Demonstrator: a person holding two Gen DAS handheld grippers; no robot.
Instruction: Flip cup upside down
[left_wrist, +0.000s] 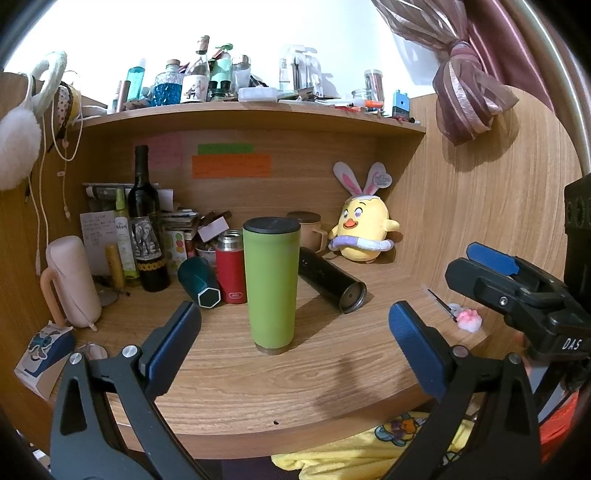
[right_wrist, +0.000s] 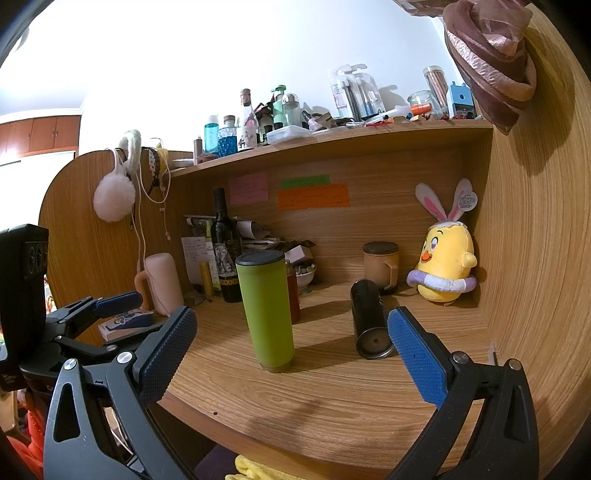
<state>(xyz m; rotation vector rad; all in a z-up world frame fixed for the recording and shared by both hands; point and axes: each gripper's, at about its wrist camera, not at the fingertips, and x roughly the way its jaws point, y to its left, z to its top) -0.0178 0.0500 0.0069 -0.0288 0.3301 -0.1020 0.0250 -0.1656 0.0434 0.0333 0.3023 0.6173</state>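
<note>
The green cup (left_wrist: 271, 286) stands up straight on the tabletop (left_wrist: 295, 384), dark lid on top. The left gripper (left_wrist: 295, 332) and right gripper (right_wrist: 291, 339) both wait near it, jaws wide apart, holding nothing.

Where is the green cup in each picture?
Left wrist view: the green cup stands upright at the centre of the desk, framed between the open left gripper fingers.
Right wrist view: the green cup stands left of centre, nearer that gripper's left finger.
Shared landmark: the black cup lying on its side, to the right of the green cup in both views.
</note>
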